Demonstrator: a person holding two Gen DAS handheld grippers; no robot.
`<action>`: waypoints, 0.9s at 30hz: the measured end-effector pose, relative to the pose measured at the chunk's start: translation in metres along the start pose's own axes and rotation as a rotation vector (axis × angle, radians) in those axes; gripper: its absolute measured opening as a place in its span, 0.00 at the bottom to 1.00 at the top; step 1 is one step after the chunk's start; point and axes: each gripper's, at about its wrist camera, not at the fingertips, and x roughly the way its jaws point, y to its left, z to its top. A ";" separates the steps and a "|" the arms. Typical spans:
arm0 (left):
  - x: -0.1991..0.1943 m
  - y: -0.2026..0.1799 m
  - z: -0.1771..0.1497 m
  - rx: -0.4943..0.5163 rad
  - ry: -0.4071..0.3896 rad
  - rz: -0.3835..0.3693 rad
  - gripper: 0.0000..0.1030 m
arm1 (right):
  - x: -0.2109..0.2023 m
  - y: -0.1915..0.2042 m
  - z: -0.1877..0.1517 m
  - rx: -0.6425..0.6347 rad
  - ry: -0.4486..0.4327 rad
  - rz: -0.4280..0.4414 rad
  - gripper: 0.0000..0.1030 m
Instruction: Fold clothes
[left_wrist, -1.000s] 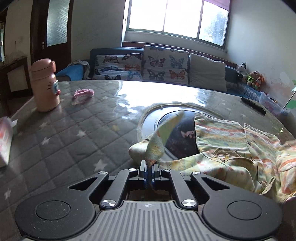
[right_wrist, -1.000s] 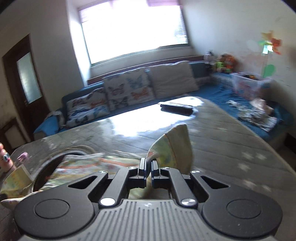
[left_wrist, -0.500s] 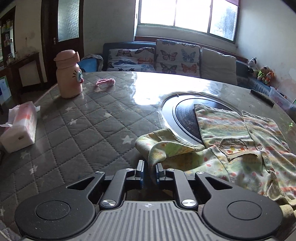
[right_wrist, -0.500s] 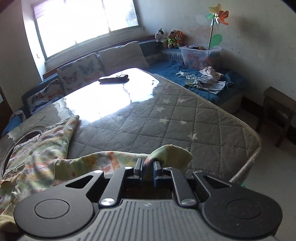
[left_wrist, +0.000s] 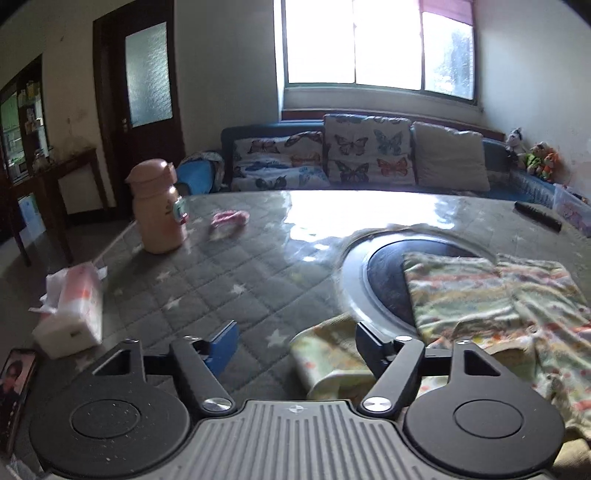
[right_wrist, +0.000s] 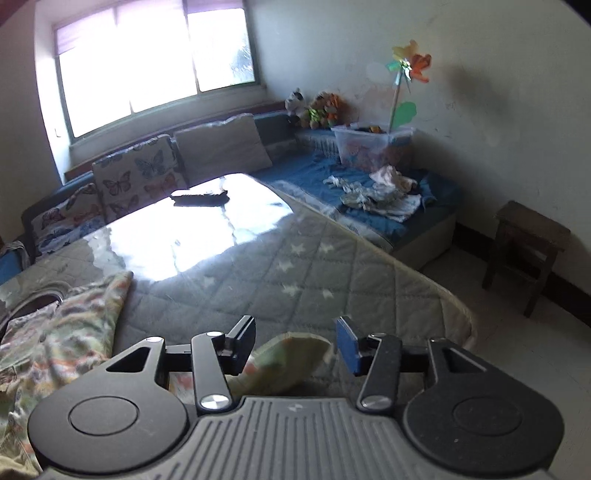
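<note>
The shirt lies flat near the bench's near edge, long axis along it, sleeves outward. Left tongs and right tongs have just spread, each straddling a released sleeve.

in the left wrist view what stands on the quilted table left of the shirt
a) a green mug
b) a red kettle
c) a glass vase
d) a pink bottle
d) a pink bottle stands upright on the far left part of the table, well apart from the patterned shirt.
</note>
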 end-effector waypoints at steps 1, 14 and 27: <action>0.001 -0.006 0.002 0.011 -0.005 -0.019 0.77 | 0.002 0.004 0.002 -0.009 -0.001 0.011 0.52; 0.015 -0.131 -0.029 0.277 0.050 -0.403 0.80 | 0.031 0.064 -0.029 -0.249 0.117 0.066 0.52; -0.004 -0.169 -0.093 0.635 0.039 -0.590 0.85 | 0.002 0.046 -0.060 -0.234 0.201 0.033 0.58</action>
